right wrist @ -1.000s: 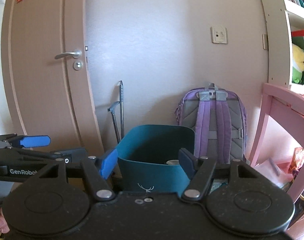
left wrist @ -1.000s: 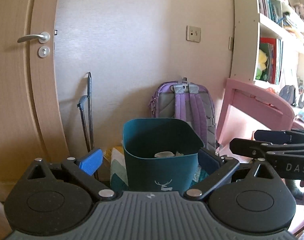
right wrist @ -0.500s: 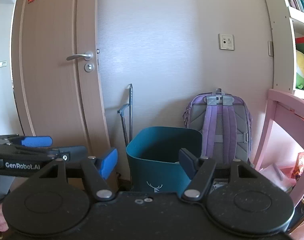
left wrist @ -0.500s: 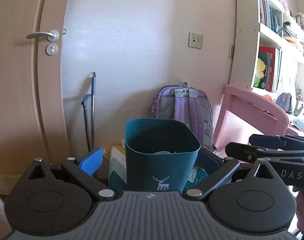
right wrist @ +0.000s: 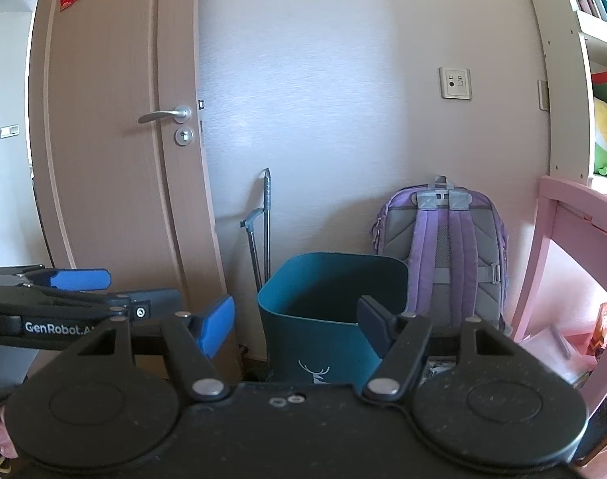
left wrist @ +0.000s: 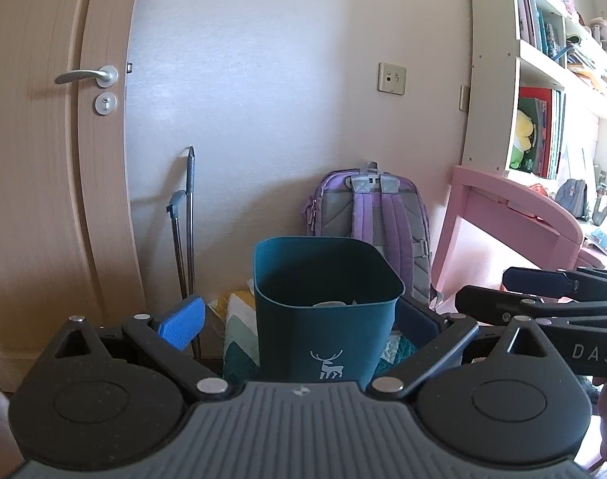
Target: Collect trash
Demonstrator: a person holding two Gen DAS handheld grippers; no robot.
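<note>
A teal trash bin [left wrist: 323, 311] with a white deer mark stands on the floor by the wall, with pale trash [left wrist: 331, 302] inside. It also shows in the right wrist view [right wrist: 327, 311]. My left gripper [left wrist: 299, 321] is open and empty, its fingers either side of the bin in the picture, well short of it. My right gripper [right wrist: 297, 323] is open and empty too, and shows from the side in the left wrist view [left wrist: 542, 291]. The left gripper shows at the left of the right wrist view [right wrist: 64, 291].
A purple backpack [left wrist: 373, 215] leans on the wall behind the bin. A pink desk [left wrist: 515, 215] and a bookshelf [left wrist: 538, 80] stand on the right. A wooden door [left wrist: 52, 159] is on the left, with a folded metal handle [left wrist: 185, 219] beside it. Patterned cloth [left wrist: 235, 335] lies by the bin.
Both grippers have drawn back and risen from the bin, which looks smaller and lower now. Both stay open and empty.
</note>
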